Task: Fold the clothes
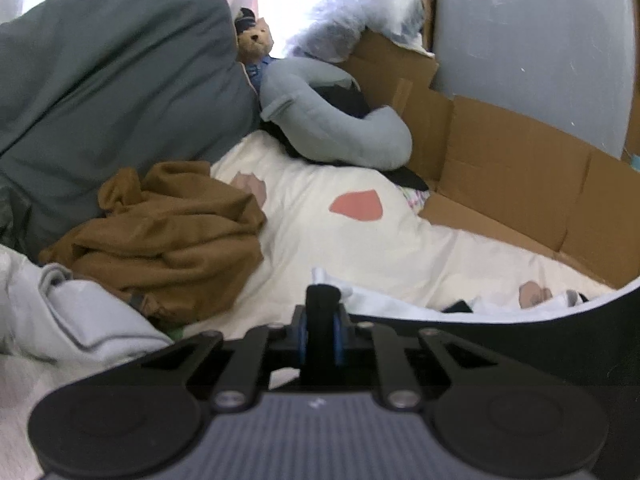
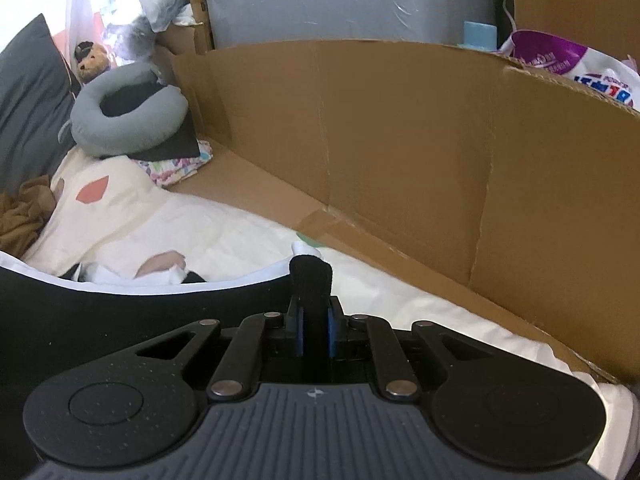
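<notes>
Left wrist view shows the left claw [image 1: 322, 294] with its jaws together, clamped on the edge of a dark garment [image 1: 520, 344] with white trim that sweeps off to the right. Right wrist view shows the right claw [image 2: 310, 266] clamped the same way on the other end of that edge, the cloth running off to the left. The garment hangs between the two claws, just above the cream bed cover [image 1: 360, 248]. A brown garment [image 1: 168, 232] lies crumpled at the left, unfolded, near a grey pillow [image 1: 120, 72]; a cardboard wall [image 2: 400, 140] lines the right side.

The step in hand looks like the lift of the held edge — the start of a fold. Next, both claws likely need to carry that edge across together, level and taut, then lay it flat on the cover before letting go.
</notes>
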